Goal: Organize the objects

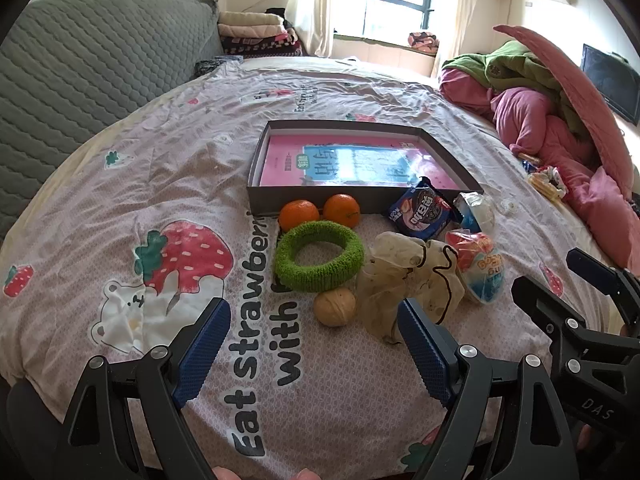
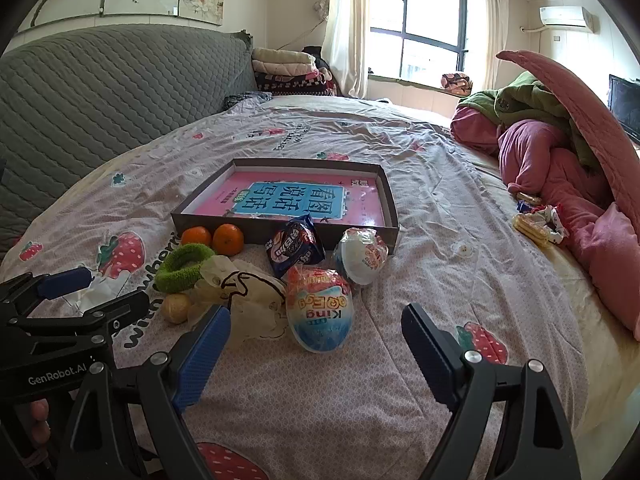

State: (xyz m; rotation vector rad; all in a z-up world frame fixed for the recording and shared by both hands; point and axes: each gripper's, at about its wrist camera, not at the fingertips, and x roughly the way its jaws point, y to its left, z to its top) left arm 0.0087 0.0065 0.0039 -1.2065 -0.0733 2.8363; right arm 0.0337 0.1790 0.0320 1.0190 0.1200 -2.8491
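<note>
Left wrist view is showing the bed (image 1: 160, 128) carrying every item, with a strawberry-print cover spread over it. Lying on the bed is a shallow grey box (image 1: 256, 196) holding a pink book (image 1: 288, 160), and nothing else is sitting inside it. Just in front of the box wall, the loose objects are clustering: a green fuzzy ring (image 1: 320, 256), a crumpled beige scrunchie (image 1: 404, 276), a blue snack packet (image 1: 422, 212), a wrapped toy egg (image 1: 482, 276), a second wrapped egg (image 1: 478, 210), two oranges (image 1: 299, 214) and a walnut (image 1: 334, 306).

Judging from this layout, the sorting step is only beginning, since all loose items are lying outside the box. The next move is likely calling for one gripper to be lowered over a single item and closed on it, then carried over the box wall.

Left gripper (image 1: 316, 348) is hovering above the cover near the walnut, jaws standing fully apart and holding nothing. Right gripper (image 2: 316, 350) is hovering just short of the nearer egg (image 2: 320, 312), jaws likewise fully apart, touching nothing.
</note>
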